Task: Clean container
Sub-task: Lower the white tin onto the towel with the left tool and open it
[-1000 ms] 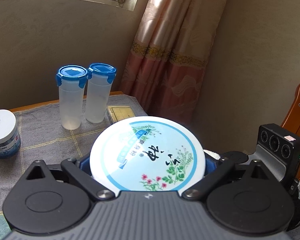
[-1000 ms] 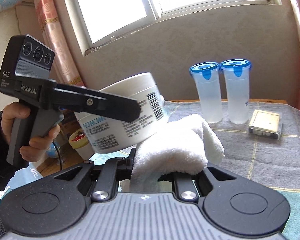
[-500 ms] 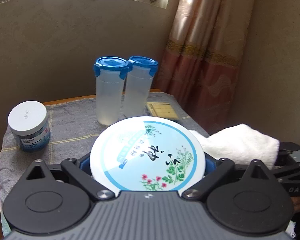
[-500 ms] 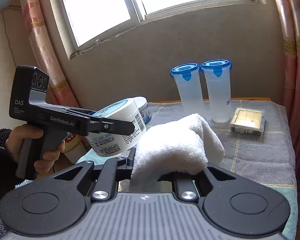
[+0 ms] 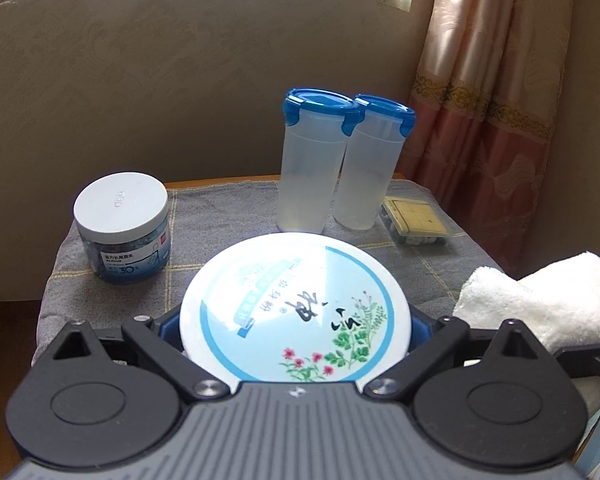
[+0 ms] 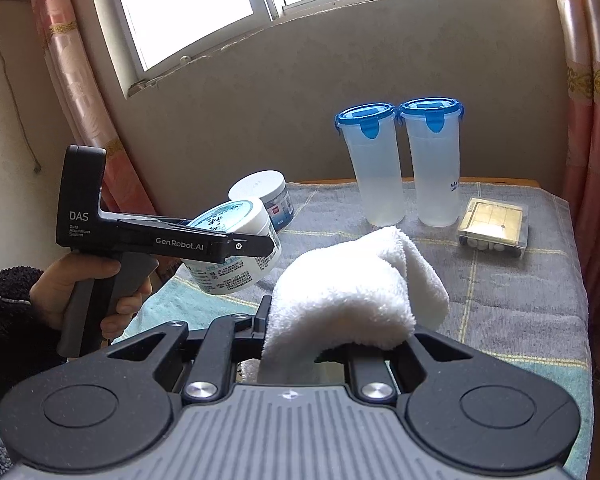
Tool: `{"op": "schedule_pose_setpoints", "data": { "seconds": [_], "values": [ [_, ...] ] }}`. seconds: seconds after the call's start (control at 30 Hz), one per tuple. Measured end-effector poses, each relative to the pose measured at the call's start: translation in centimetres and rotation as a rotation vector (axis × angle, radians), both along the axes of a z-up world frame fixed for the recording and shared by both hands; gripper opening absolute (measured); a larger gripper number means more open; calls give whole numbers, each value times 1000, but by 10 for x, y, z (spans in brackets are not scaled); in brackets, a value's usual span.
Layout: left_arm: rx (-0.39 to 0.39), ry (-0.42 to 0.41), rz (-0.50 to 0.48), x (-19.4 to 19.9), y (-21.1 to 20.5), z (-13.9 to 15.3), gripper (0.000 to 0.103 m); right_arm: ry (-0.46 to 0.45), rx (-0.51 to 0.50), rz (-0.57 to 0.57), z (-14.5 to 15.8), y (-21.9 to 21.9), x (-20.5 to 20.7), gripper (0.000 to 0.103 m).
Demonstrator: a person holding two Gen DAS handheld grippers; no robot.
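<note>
While the left gripper (image 6: 256, 240), marked "GenRobot.AI" and "DAS", clamps the white jar (image 6: 236, 250) at mid-left, lid tilted upward-left, the right gripper (image 6: 332, 344) pinches a white towel (image 6: 352, 292).

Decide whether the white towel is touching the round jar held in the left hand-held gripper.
Apart. The right wrist view shows grey tablecloth between the white towel and the round jar held in the left hand-held gripper.
</note>
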State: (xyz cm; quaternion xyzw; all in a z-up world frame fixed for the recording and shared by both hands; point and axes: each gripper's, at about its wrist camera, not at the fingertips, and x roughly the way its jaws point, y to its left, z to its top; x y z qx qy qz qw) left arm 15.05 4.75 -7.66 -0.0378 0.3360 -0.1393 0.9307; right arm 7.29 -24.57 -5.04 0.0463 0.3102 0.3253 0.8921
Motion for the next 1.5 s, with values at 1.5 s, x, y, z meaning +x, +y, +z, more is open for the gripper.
{"op": "schedule_pose_setpoints", "data": {
  "seconds": [1.5],
  "values": [
    [137,15,297,62,70,-71,97,78,-15,-135,-37,1,34,18]
  ]
}}
